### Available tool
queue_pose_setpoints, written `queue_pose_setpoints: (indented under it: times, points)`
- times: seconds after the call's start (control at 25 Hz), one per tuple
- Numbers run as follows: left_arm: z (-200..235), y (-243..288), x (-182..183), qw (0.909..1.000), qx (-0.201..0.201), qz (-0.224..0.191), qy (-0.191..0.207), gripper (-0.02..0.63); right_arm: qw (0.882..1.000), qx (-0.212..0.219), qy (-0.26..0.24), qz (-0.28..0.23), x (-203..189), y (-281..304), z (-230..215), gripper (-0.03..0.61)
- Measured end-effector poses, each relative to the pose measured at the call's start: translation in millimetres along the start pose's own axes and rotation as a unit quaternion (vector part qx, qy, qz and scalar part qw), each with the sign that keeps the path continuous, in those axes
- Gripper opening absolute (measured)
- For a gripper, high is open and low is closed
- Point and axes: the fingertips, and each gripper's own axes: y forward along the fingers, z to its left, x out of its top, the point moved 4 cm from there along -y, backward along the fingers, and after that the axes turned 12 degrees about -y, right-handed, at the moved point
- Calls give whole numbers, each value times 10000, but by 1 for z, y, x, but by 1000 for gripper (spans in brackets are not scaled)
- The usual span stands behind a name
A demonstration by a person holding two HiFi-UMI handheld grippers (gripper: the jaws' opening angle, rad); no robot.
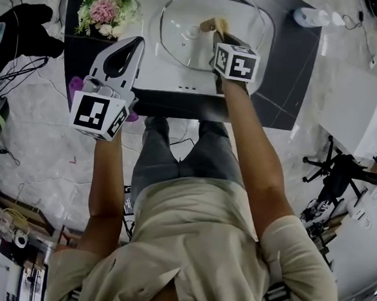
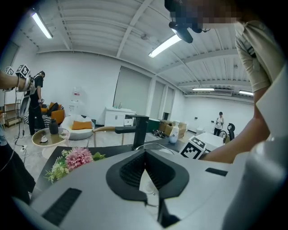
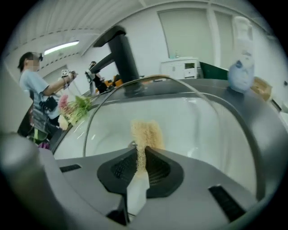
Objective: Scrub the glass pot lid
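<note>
Tan sponge (image 3: pixel 146 132) (clamped) over glass lid (image 1: pixel 181 41).

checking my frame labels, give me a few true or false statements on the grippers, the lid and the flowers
1. The right gripper is clamped on a tan scrub pad. True.
2. The left gripper grips the glass lid. False: its jaws are together with nothing between them, left of the lid.
3. The glass lid lies in the white sink. True.
4. The flowers stand on the sink's right side. False: they are at its left in the head view.
</note>
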Motion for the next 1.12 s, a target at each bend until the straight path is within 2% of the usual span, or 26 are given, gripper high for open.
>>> queue_pose_setpoints:
  times: [0.12, 0.2, 0.52, 0.68, 0.84, 1.0, 1.12]
  points:
    - [-11, 12, 2, 9999, -116, 27, 56, 14, 9965, -426, 717, -90, -10, -23, -48, 40]
    - [-17, 18, 3, 9998, -177, 50, 89, 15, 9935, -601, 963, -130, -14, -34, -68, 40]
    - [-29, 27, 3, 9996, -242, 107, 130, 15, 9917, -583, 1124, -213, -15, -40, -80, 40]
    - [-27, 25, 1, 9997, -219, 74, 95, 14, 9947, -521, 886, -72, -17, -31, -67, 40]
    - [-19, 17, -2, 9999, -155, 43, 28, 14, 9987, -246, 431, 145, -21, -12, -27, 40]
    - [-6, 3, -6, 10000, -49, -3, -81, 15, 9989, 257, -217, 326, -17, 13, 36, 41]
    - [5, -10, -7, 9999, 42, -67, -143, 15, 9930, 863, -616, 526, -12, 29, 86, 40]
